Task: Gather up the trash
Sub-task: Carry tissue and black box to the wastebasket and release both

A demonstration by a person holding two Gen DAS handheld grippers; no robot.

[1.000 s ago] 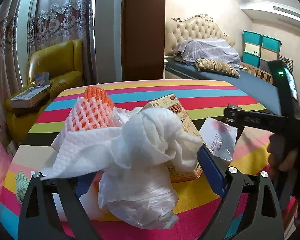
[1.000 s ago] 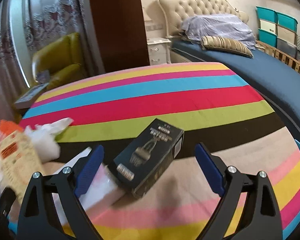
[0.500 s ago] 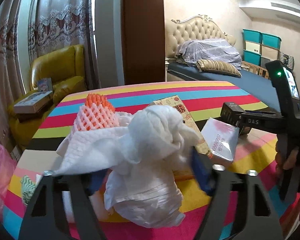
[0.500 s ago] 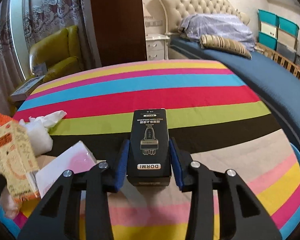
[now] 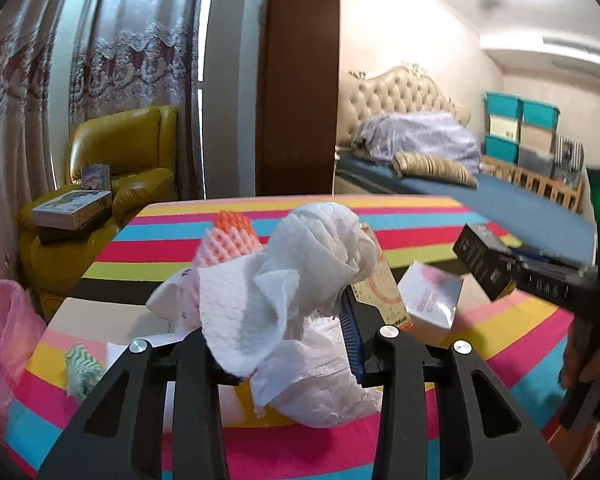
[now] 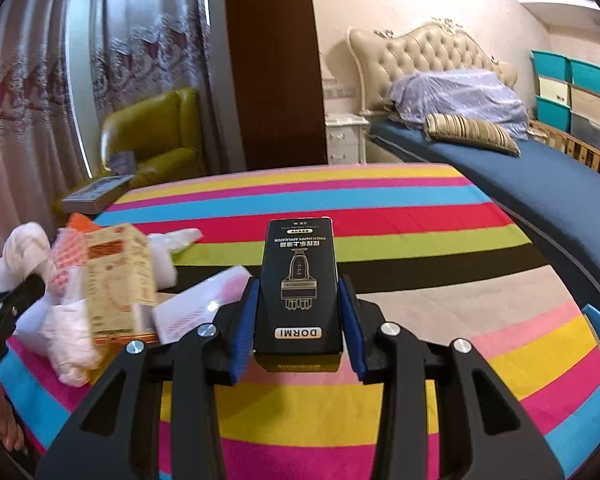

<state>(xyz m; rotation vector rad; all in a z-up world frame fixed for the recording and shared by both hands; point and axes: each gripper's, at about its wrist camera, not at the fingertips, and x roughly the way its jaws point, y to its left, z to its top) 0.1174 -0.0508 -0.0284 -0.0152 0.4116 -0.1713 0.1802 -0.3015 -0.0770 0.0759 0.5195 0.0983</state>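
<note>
Beyond the gripper's reach stretches the desk, covered in bright stripes. Past its far edge, ahead and left, a yellow armchair sits before lace curtains lit by daylight. Straight ahead stands a dark wood panel. Ahead and right, a bed with a tufted cream headboard meets a pale wall; teal bins are stacked further right.

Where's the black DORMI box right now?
The black DORMI box is clamped in the right gripper, held above the striped table, right of the white-and-pink box.
</note>
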